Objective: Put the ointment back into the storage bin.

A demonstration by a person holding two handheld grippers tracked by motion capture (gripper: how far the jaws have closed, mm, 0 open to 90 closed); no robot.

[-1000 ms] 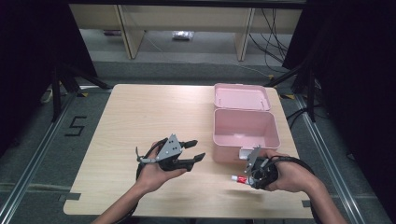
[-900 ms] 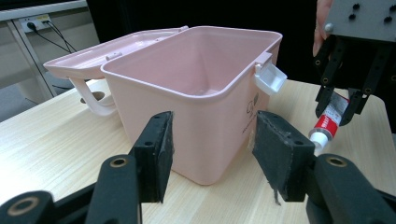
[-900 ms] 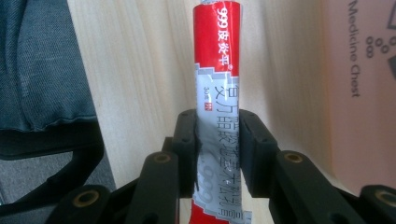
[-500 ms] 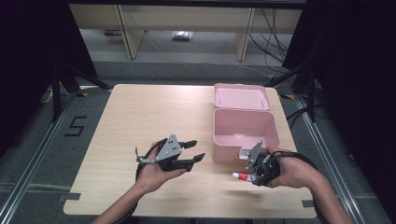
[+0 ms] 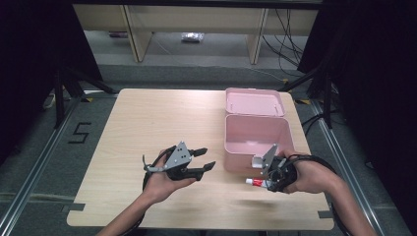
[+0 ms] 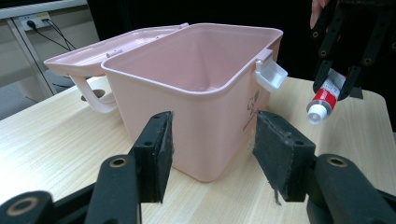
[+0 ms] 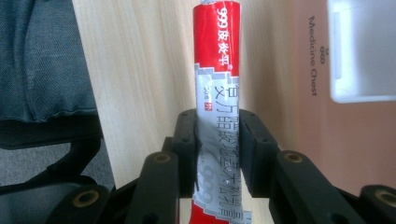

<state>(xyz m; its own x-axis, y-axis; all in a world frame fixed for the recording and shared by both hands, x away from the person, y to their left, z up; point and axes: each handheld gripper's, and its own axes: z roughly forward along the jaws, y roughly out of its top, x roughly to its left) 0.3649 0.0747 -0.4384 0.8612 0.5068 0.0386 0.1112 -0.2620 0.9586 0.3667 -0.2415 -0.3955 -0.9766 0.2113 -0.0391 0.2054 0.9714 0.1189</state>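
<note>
A pink medicine chest [image 5: 253,140] stands open at the right of the wooden table, its lid [image 5: 254,102] folded back behind it. My right gripper [image 5: 268,181] is just in front of the chest's near wall, shut on a red and silver ointment tube [image 5: 254,182] whose white cap points left. In the right gripper view the pads squeeze the tube [image 7: 217,56] across its middle. My left gripper [image 5: 207,158] hovers open and holds nothing left of the chest, aimed at it. In the left gripper view the chest [image 6: 196,70] fills the gap between the jaws, with the tube [image 6: 324,95] hanging at the right.
A white latch [image 6: 271,74] sticks out from the chest's front rim beside the tube. The table top [image 5: 162,123] stretches bare to the left and back. Table edges run close to both forearms; floor and shelving lie beyond.
The right gripper with the tube has edged slightly toward the chest's front. The left gripper has stayed put.
</note>
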